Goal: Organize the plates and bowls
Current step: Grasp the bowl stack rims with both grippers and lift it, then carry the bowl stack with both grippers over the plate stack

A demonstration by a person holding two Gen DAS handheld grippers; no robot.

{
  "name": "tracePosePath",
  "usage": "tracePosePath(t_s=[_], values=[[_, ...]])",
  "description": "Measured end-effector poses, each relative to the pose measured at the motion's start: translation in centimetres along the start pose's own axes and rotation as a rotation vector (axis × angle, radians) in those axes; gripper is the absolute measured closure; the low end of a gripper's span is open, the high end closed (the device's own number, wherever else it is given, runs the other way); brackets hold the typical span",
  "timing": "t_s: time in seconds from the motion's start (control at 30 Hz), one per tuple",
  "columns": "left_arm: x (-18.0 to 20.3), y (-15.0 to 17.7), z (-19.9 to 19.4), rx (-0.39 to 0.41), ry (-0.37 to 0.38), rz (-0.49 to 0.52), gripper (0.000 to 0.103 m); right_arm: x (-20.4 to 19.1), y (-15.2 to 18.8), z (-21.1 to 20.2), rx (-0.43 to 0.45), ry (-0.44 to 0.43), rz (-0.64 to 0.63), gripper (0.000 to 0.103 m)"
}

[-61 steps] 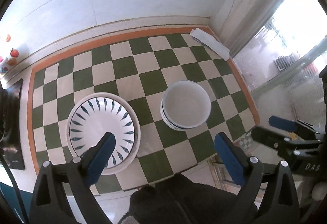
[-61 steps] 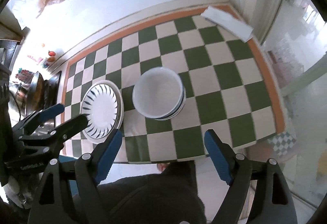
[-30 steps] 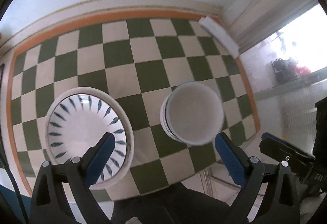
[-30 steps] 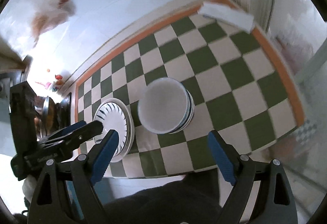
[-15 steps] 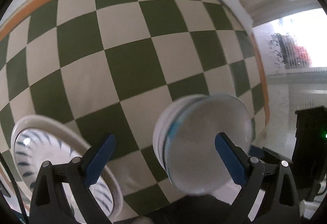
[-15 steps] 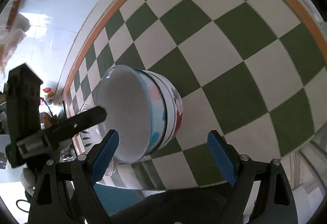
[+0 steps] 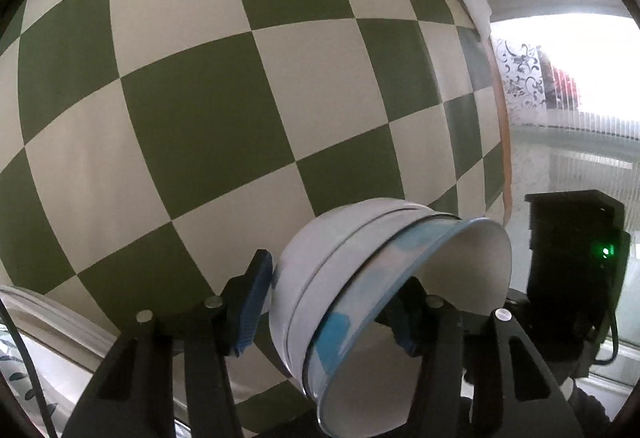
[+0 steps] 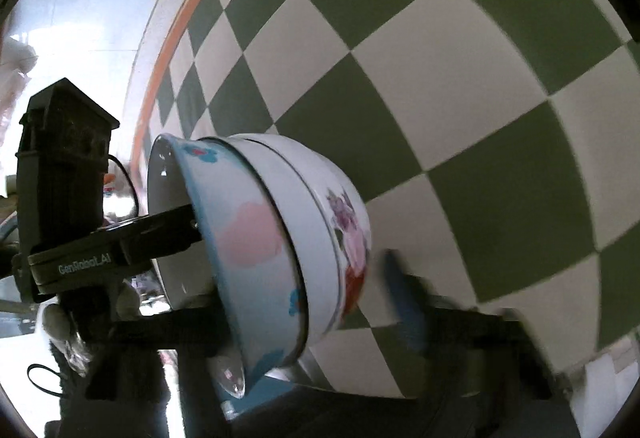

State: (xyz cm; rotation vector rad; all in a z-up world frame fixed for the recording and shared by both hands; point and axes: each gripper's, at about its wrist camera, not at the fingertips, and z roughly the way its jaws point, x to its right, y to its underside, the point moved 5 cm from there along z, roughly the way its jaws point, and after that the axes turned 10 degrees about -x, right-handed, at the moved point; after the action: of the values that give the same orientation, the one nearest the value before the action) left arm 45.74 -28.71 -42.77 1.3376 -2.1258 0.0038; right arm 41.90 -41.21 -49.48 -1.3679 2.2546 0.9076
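Left wrist view: stack of bowls [image 7: 360, 302] at 5 o'clock on the checked cloth [image 7: 208, 118], three nested, white with blue, pink and floral patches. Left gripper [image 7: 332, 302] and right gripper [image 8: 304, 302] are each closing across the stack's walls. One plate [image 7: 44, 322] lies at 8 o'clock.

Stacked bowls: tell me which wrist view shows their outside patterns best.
The right wrist view: the stacked bowls show their sides there, with pink, blue, purple and red prints clear. The left wrist view shows the same stack mostly by its white inside and rim, with only blue patches.
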Motion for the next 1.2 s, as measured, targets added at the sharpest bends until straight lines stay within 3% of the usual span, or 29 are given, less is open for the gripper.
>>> tracePosePath(t_s=[0.27, 0.63, 0.93, 1.1, 1.2], values=[[0.1, 0.7, -0.2, 0.044, -0.022, 0.012, 0.054, 0.2, 0.1, 0.7, -0.005, -0.029, -0.052, 0.053], [-0.1, 1.6, -1.4, 0.080, 0.001, -0.058, 0.053, -1.5, -0.9, 0.9, -0.063, -0.042, -0.077, 0.055], [-0.9, 3.1, -5.3, 0.155, 0.031, -0.089, 0.053, -6.4, -1.3, 0.1, -0.077, -0.014, -0.154, 0.056], [-2.5, 4.5, -7.9, 0.193, 0.038, -0.099, 0.053, -9.4, 0.3, -0.3, -0.079, -0.007, -0.184, 0.056], [-4.3, 5.8, -9.4, 0.211, 0.043, -0.118, 0.053, -12.5, 0.3, 1.5, -0.087, 0.002, -0.212, 0.056]])
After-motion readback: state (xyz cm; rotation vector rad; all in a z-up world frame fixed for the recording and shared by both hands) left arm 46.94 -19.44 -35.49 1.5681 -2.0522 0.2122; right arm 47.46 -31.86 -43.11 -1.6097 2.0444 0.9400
